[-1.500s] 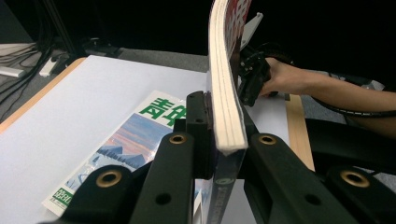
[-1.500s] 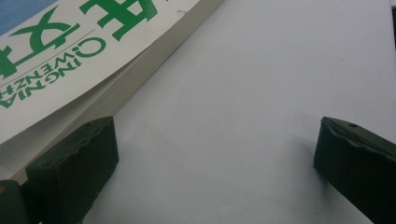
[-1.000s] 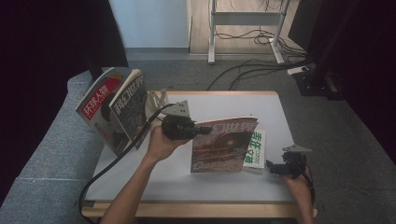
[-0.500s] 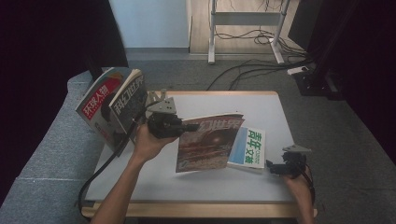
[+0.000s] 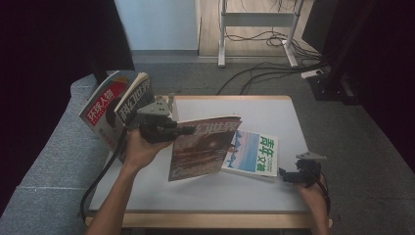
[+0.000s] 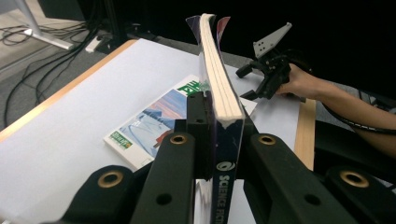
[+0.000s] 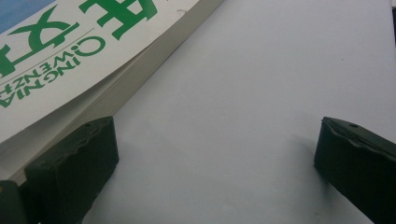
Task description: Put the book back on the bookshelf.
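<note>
At the far left of the high view, two magazines [image 5: 117,110] stand upright and lean at the left edge of the white table [image 5: 274,196], one with a red cover and white characters, the other dark with pale characters. Just to the right of them is the left gripper [image 5: 188,130], held in the person's left hand [image 5: 138,149], with its cable hanging down over the table edge. Its jaws are clamped on the spine end of a dark science fiction magazine [image 5: 203,147], which is lifted off the table and hangs tilted, the cover toward the camera. In the left gripper view the same magazine [image 6: 219,93] stands on its edge between the two black jaws, and the pads press on both covers (the spine shows the word "SCIENCE"). To the right of it, a blue and green magazine [image 5: 250,154] lies flat on the table, and the lifted magazine covers its left edge in the high view. Further right, near the front right corner of the table, the right gripper [image 5: 286,175] rests low at the table surface in the person's right hand [image 5: 311,188]. In the right gripper view its jaws are wide apart with only bare table between them, and the left jaw is just beside the corner of the blue and green magazine [image 7: 70,56]; whether it touches the pages I cannot tell.
</note>
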The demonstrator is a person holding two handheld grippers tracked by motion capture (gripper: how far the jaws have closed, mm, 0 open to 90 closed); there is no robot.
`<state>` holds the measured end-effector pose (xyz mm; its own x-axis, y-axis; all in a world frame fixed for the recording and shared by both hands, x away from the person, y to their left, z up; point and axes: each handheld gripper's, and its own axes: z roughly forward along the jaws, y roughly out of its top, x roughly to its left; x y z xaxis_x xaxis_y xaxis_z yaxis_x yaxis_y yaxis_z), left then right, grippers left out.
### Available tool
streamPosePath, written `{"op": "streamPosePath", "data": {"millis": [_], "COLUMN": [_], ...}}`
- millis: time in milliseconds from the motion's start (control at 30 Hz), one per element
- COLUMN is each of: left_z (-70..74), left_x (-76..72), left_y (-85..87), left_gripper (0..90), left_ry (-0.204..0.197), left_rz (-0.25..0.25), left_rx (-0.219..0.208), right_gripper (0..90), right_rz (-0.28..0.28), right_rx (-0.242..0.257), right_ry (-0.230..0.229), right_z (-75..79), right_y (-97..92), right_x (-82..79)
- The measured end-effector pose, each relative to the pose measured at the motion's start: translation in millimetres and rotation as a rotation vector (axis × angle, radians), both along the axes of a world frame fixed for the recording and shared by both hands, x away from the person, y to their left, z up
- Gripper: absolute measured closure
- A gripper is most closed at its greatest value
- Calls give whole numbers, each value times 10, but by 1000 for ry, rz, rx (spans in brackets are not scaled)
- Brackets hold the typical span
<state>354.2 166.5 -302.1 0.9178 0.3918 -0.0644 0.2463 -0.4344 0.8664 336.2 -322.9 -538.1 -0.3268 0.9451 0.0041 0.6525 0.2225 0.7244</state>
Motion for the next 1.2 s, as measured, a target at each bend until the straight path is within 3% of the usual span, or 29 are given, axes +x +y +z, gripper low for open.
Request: {"op": "streamPosePath", "data": {"millis": [600, 1200], "left_z": [96, 105], "left_x": [-73, -120], "left_y": [511, 989], "left_gripper": [840, 841], "left_ry": [-22, -62], "left_rz": [127, 324], "left_rx": [-23, -30], "right_gripper": [0, 0], "right_rz": [0, -1], "right_rx": [-1, -2], "right_ry": [-1, -1], "right_z": [0, 0], "right_y": [1, 1], "right_x": [-1, -2]}}
